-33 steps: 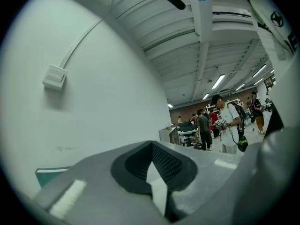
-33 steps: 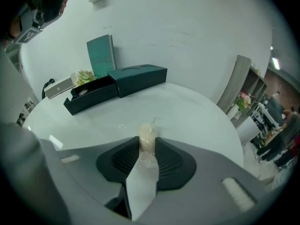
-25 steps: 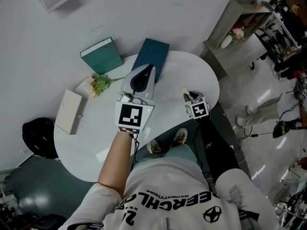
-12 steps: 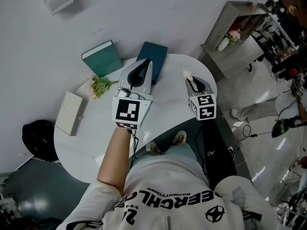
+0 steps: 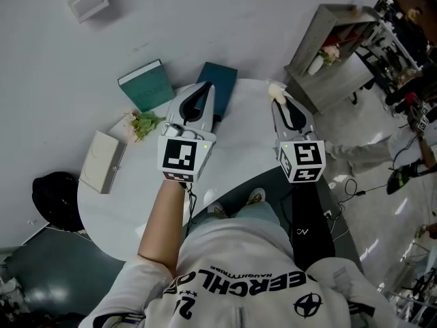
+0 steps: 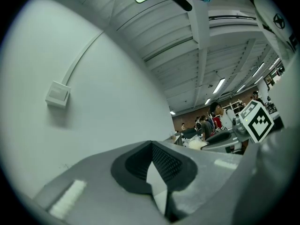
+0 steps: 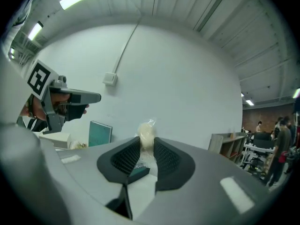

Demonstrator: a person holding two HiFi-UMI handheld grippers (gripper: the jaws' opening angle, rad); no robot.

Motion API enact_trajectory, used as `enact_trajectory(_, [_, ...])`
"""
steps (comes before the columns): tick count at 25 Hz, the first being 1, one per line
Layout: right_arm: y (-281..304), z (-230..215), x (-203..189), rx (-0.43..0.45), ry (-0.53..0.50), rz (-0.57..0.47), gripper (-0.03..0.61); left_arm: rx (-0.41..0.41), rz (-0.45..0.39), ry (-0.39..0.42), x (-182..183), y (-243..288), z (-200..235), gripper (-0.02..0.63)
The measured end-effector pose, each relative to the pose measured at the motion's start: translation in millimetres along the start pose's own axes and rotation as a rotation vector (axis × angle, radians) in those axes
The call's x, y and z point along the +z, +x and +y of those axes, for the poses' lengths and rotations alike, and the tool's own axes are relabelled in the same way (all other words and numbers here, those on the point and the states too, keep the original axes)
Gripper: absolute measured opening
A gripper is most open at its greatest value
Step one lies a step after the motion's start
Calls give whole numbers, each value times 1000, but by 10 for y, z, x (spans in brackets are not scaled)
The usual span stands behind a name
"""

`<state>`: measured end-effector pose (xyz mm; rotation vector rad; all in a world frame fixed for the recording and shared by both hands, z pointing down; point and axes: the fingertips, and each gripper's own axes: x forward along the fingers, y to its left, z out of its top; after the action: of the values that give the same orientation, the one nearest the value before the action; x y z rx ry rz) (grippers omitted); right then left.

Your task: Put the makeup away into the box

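Note:
A cream makeup puff (image 5: pixel 276 89) in clear wrap sticks out of my right gripper (image 5: pixel 278 98), which is shut on it above the white table's (image 5: pixel 130 210) far right edge. In the right gripper view the puff (image 7: pixel 146 132) stands pinched between the pads. My left gripper (image 5: pixel 205 89) is shut with nothing in it, hovering over the dark teal book (image 5: pixel 220 80). In the left gripper view its jaws (image 6: pixel 151 145) meet at the tips. A white box (image 5: pixel 101 161) lies closed at the table's left edge.
A second teal book (image 5: pixel 145 84) leans against the wall beside a small flower sprig (image 5: pixel 142 123). A black bag (image 5: pixel 51 198) sits on the floor at the left. A grey shelf unit (image 5: pixel 334 53) stands at the right, with people beyond it.
Both grippers have moved away from me toward the wall. The right one travelled farther, from the table's near right edge to its far right edge, with the puff still in it.

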<state>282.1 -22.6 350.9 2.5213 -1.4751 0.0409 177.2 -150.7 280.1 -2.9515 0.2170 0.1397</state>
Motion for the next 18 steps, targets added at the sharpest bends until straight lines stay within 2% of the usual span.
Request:
enact_trajectory(4, [-74, 12, 163, -8, -10, -40, 123, 4, 3, -2, -9, -30, 9, 0])
enact_trajectory(13, [-72, 204, 211, 48, 17, -56, 126, 29, 3, 8, -4, -209, 59, 0])
enact_trajectory(18, [34, 499, 270, 117, 9, -63, 126, 68, 15, 27, 20, -426, 197, 0])
